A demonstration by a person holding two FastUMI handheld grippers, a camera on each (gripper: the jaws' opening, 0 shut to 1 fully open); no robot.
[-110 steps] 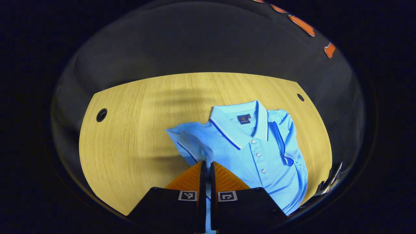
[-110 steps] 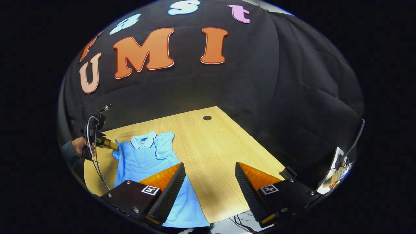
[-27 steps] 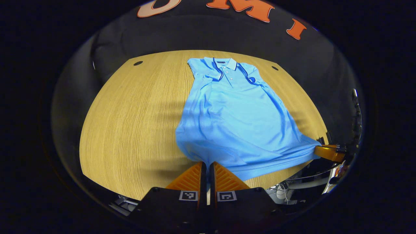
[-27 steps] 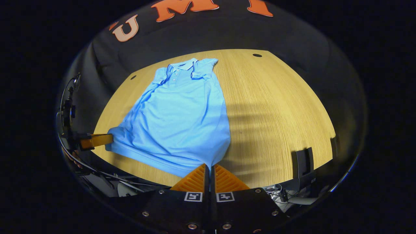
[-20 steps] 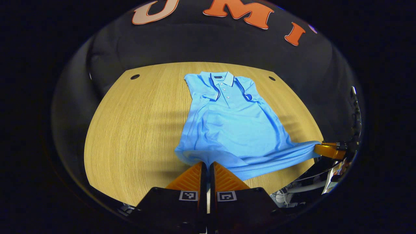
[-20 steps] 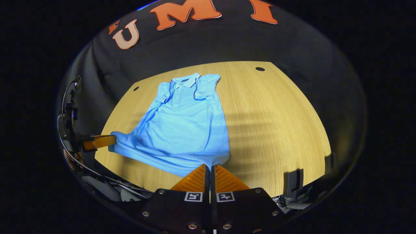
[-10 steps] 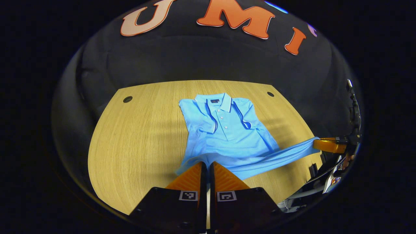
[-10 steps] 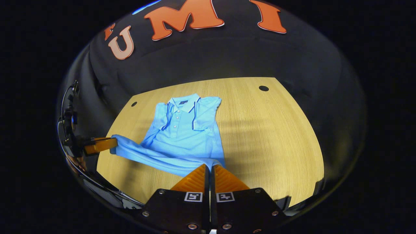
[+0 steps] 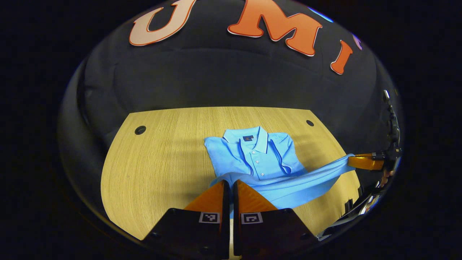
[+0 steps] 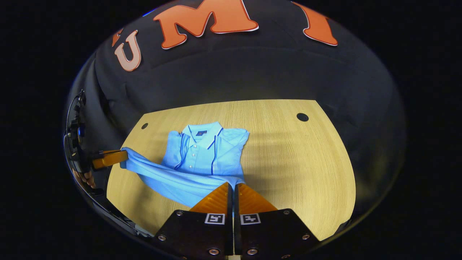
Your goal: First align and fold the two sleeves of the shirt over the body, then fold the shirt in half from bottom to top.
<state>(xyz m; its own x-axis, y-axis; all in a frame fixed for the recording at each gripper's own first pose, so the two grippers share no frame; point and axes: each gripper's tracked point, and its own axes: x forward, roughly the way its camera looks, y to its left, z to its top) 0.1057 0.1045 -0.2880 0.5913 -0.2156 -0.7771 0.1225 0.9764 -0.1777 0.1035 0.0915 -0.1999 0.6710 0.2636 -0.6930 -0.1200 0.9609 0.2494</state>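
On the wooden table (image 9: 151, 159) lies the blue shirt (image 9: 252, 155), collar toward the far edge, both sleeves already folded over the body. The left gripper (image 9: 228, 187) and the right gripper (image 10: 232, 189) each pinch a hem corner, lifted and stretched above the chest. The bottom-to-top fold appears about halfway done; laying the hem at the collar remains. The lower body lies hidden beneath the raised hem.
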